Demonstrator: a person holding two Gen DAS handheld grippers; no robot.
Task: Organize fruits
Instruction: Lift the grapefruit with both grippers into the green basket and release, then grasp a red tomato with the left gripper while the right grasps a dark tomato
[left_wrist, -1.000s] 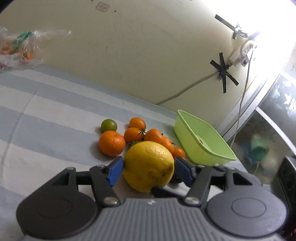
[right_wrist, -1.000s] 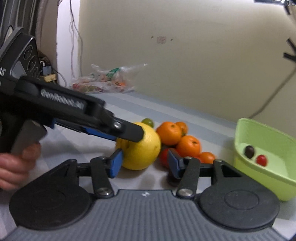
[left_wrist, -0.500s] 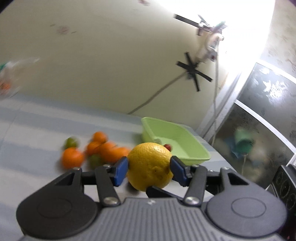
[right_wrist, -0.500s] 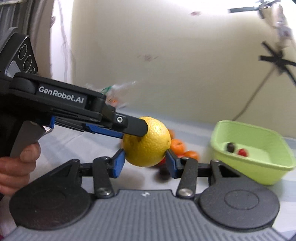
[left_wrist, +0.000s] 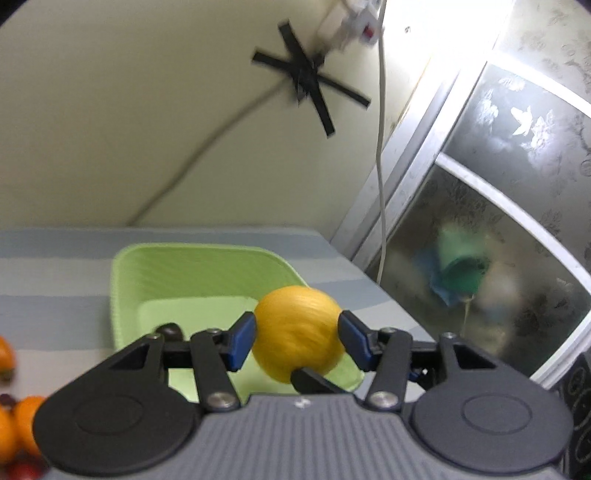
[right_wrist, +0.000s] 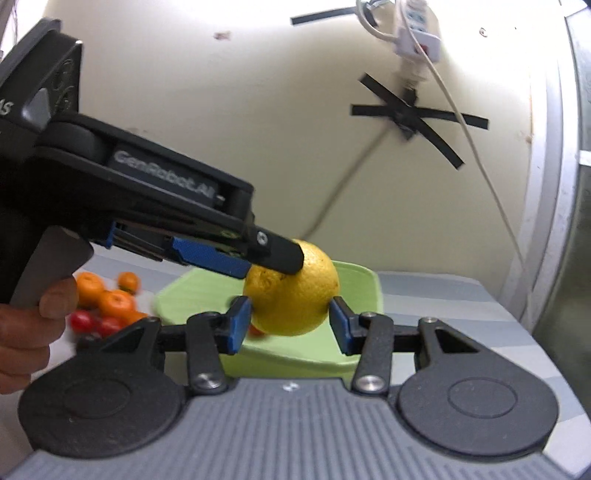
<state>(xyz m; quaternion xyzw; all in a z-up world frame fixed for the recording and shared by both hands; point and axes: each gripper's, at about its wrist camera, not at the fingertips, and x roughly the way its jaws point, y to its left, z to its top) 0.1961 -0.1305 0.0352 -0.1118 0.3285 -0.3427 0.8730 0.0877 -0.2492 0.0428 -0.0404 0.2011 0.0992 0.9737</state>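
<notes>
A large yellow citrus fruit (left_wrist: 297, 332) is held in the air between both grippers, over the near part of a light green tub (left_wrist: 207, 273). My left gripper (left_wrist: 297, 341) is shut on its sides. My right gripper (right_wrist: 290, 319) also pinches the same yellow fruit (right_wrist: 295, 299) from another side. In the right wrist view the left gripper's fingers (right_wrist: 275, 251) cross over the fruit, with the green tub (right_wrist: 364, 286) behind. A dark small fruit (left_wrist: 170, 330) lies in the tub. Loose oranges (right_wrist: 110, 299) and red tomatoes (right_wrist: 83, 320) lie on the striped cloth to the left.
The cream wall behind carries black tape crosses (left_wrist: 308, 79), a white power strip (right_wrist: 417, 37) and hanging cables. A frosted glass door (left_wrist: 509, 206) stands to the right of the table edge. More oranges (left_wrist: 22, 424) show at the left wrist view's lower left.
Both grippers have lifted the yellow fruit off the cloth and carried it right, from beside the orange pile to above the green tub.
</notes>
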